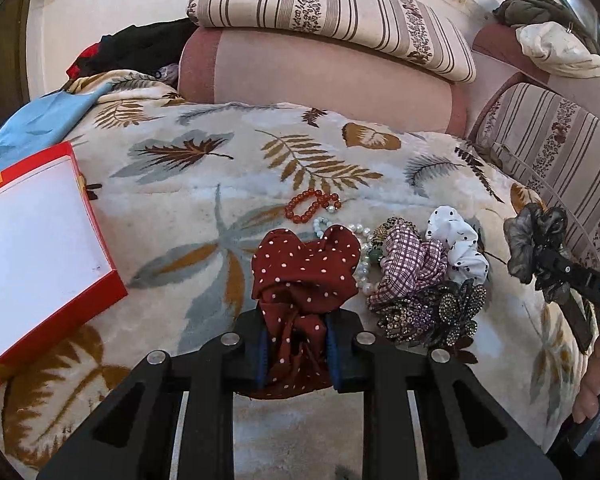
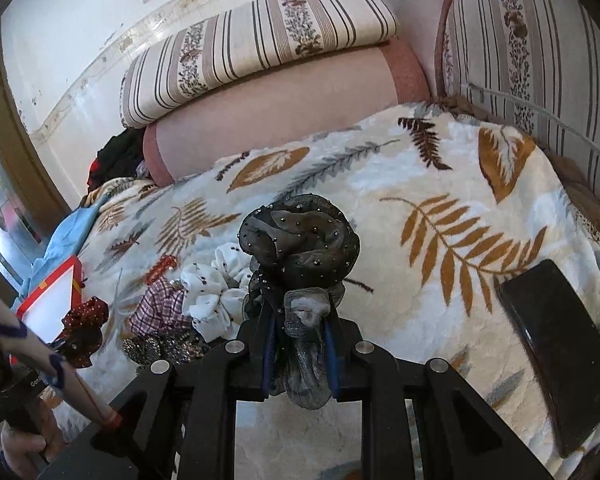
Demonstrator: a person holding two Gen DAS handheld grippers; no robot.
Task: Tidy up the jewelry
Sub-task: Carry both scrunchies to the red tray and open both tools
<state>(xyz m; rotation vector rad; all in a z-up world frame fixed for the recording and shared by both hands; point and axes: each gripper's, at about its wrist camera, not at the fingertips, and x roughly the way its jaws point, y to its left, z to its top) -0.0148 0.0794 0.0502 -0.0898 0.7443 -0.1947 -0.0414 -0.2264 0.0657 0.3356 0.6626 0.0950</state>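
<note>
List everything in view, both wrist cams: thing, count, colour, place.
Red dotted scrunchie: 1, dark red with white dots, in left gripper.
Grey scrunchie: 1, sheer grey-black, in right gripper.
White scrunchie: 1, white with black dots, on blanket.
Checked scrunchie: 1, purple-white, beside the white one.
Amber bracelet: 1, orange-red, on blanket.
Pearl strand: 1, white, partly hidden.
Rhinestone clips: count unclear, dark.
Box: 1, red with white inside, left.
Black case: 1, right.
Blanket: 1, cream leaf print.
Cushions: several, striped.
Left gripper: shut.
Right gripper: shut.
</note>
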